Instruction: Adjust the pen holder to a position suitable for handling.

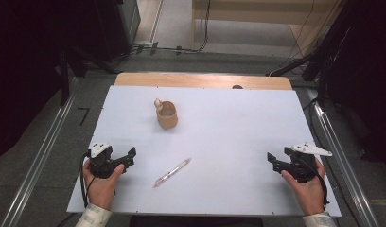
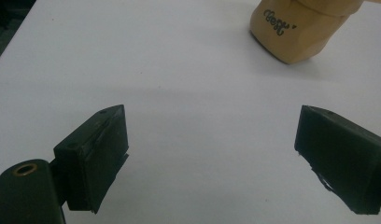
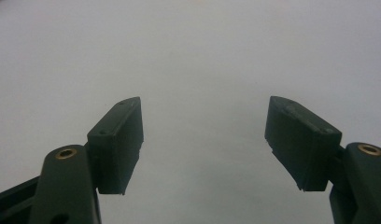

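A: Well, start nearest. What are the hands holding?

B: Two black, blocky two-jaw tools. The left gripper [image 1: 129, 156] sits at the near-left of the white table [image 1: 238, 123], the right gripper [image 1: 272, 161] at the near-right. Both have jaws spread wide with nothing between them; in each gripper view the flat, matte pads stand well apart over bare white surface. The right one carries a grey three-cornered plate on top.

A: And between them?

B: A slim pen [image 1: 172, 172], pale and partly clear with a reddish tip, lies diagonally on the table, nearer the left gripper but apart from it.

A: Farther back?

B: A tan cup [image 1: 167, 115], rounded and smooth, looking wooden or ceramic, stands toward the far middle-left. A small pale knob-like figure pokes up at its rim. In the left gripper view the cup [image 2: 296, 28] shows dark lettering on its side, up beyond the jaws.

A: The surface?

B: Smooth white sheet over a light wooden tabletop, whose edge shows along the far side.

A: The room?

B: Grey floor, metal rails at both sides, cables at the back, dark equipment left and right.
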Tool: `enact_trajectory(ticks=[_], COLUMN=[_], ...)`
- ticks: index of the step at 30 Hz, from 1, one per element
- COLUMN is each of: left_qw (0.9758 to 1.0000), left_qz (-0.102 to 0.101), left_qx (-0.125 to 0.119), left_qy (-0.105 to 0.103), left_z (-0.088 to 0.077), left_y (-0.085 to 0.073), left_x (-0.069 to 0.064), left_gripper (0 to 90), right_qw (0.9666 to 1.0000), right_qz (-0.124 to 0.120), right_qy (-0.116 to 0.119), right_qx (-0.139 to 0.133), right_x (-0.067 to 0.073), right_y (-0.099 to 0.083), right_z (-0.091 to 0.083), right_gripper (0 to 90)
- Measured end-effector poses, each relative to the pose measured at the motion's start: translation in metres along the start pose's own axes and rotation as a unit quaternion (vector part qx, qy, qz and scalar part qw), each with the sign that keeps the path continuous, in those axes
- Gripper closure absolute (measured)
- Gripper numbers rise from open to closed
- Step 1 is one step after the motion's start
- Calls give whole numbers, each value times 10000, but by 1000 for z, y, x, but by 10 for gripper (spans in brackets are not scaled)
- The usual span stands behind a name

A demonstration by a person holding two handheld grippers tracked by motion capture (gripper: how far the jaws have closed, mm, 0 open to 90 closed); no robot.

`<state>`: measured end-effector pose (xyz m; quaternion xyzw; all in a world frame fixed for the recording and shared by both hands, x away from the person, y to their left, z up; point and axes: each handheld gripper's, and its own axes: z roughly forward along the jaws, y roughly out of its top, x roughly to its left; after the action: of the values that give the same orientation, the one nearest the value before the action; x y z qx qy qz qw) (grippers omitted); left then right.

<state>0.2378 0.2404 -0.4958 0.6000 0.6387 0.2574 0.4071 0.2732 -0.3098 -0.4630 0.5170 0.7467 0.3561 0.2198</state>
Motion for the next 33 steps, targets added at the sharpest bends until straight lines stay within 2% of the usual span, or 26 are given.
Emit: enact_trajectory(ticks=[7, 17, 26, 33], left_qw=[10000, 9999, 9996, 9995], left_qz=[37, 76, 210, 199], left_qx=[36, -50, -19, -28], left_qy=[-66, -101, -171, -232], left_z=[3, 3, 7, 10], left_y=[0, 4, 5, 8], left_x=[-2, -3, -9, -11], left_gripper=[104, 104, 104, 104], right_qw=[10000, 10000, 10000, 10000], right_qz=[27, 24, 37, 12], right_qy=[-16, 10, 12, 13], right_qx=[-27, 0, -2, -7], right_x=[-3, 0, 0, 1], right_y=[-1, 0, 1, 2], right_z=[-3, 0, 2, 3], right_gripper=[270, 269, 269, 269])
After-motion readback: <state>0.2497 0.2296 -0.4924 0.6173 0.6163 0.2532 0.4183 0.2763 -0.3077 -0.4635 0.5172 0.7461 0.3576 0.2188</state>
